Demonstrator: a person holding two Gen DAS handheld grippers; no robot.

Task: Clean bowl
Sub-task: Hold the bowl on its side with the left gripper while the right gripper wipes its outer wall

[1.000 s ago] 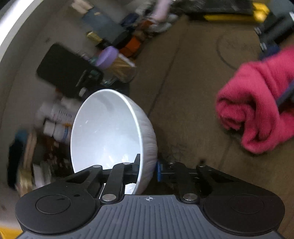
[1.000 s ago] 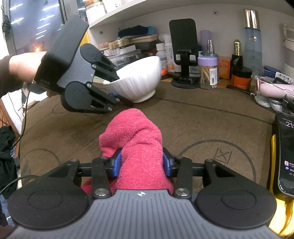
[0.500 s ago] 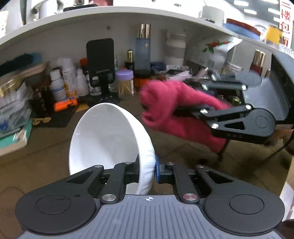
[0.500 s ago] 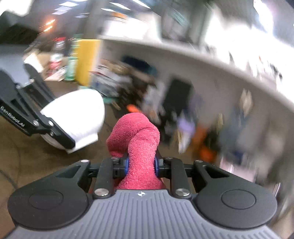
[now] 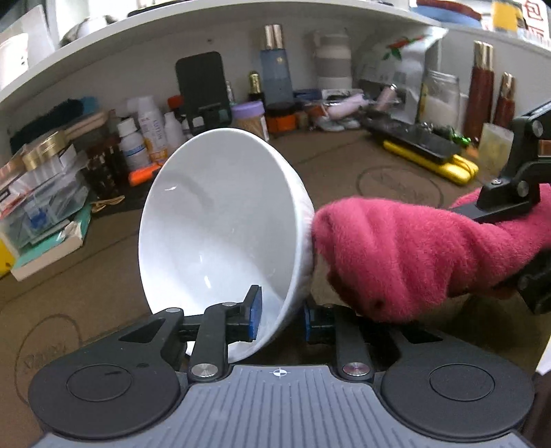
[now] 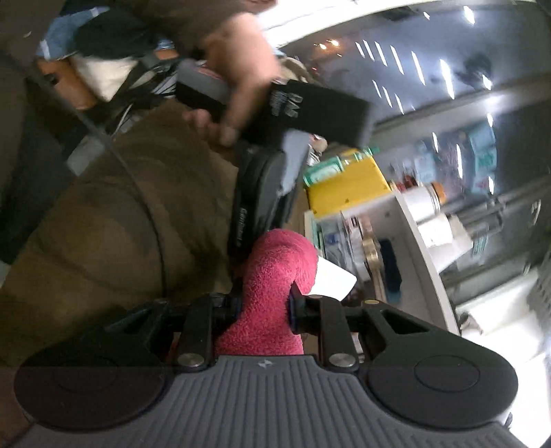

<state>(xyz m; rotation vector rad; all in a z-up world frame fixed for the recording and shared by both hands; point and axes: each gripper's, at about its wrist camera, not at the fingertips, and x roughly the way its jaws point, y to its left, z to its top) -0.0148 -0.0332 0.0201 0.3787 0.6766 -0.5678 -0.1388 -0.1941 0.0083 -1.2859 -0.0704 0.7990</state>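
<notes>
White and shiny, the bowl is up off the brown table, tipped on its side. The left gripper has the bowl's rim between its two blue pads, one inside and one outside, and its fingers are moving apart a little. The right gripper squeezes a fuzzy red cloth tight. The cloth touches the outside of the bowl. Bottles stand at the back.

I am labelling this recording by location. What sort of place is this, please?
Probably a cluttered desk or dressing table at home, not a kitchen: a brown desk mat, cosmetic and medicine bottles under a white shelf, and a phone stand.
</notes>
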